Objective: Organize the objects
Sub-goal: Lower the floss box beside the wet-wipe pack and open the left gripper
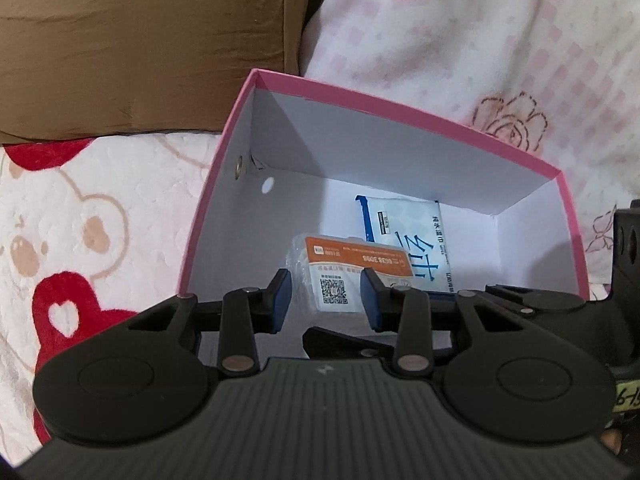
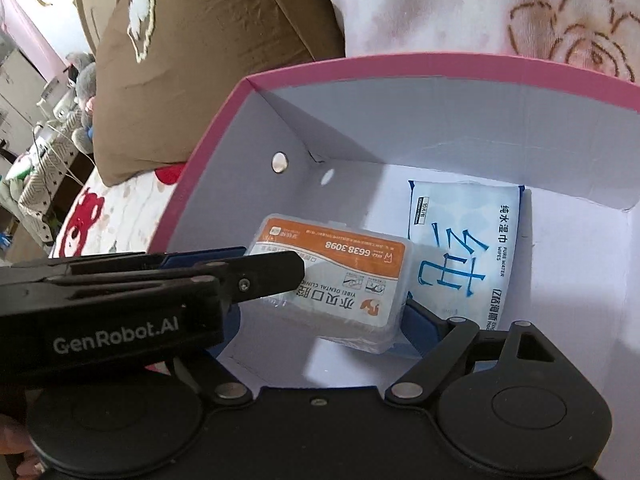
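Grippers hover over a pink box on the bed. Left gripper stands narrowly spread, gripping nothing; right gripper spread wide around a plastic case beside a wipes pack.

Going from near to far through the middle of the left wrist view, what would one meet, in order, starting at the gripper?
Left gripper → clear plastic case with the orange label → pack of wet wipes → far wall of the pink box → rose-print blanket.

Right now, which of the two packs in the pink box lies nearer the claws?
The clear plastic case with the orange label, right at the claws; the blue wipes packet lies flat behind it.
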### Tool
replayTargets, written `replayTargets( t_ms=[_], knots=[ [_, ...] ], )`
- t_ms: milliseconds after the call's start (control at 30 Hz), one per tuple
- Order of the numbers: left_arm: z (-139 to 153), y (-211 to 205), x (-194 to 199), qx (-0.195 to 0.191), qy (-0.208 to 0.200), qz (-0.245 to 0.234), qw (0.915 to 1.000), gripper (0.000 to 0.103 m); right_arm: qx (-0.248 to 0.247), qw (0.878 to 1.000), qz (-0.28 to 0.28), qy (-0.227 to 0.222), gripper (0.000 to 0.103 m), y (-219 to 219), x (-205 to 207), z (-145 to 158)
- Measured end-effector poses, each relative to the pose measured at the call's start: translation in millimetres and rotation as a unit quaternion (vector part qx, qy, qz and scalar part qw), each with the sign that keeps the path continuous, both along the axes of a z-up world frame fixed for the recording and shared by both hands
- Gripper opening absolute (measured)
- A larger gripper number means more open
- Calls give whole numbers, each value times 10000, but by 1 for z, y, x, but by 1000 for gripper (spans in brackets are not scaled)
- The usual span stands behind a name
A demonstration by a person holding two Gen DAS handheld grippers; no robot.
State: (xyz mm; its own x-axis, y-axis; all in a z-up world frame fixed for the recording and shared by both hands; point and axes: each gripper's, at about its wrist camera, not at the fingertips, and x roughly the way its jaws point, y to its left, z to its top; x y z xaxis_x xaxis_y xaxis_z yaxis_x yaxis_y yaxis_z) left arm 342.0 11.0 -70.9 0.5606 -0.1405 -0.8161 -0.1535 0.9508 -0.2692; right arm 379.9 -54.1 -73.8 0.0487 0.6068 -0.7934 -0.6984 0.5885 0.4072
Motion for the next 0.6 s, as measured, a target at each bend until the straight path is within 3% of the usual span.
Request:
replayTargets(
  t_ms=[233, 433, 600],
  knots=[
    [-14, -10, 13, -297, 26, 29, 9996, 37, -127, 9996, -257, 22, 85, -14, 12, -2],
    [-16, -23, 21, -294, -4, -40, 9996, 37, -284, 9989, -376, -75, 81, -25, 20, 1],
    [-25, -19, 20, -439, 100, 89, 9989, 37, -383, 9985, -348, -179, 71, -28, 19, 2]
  ],
)
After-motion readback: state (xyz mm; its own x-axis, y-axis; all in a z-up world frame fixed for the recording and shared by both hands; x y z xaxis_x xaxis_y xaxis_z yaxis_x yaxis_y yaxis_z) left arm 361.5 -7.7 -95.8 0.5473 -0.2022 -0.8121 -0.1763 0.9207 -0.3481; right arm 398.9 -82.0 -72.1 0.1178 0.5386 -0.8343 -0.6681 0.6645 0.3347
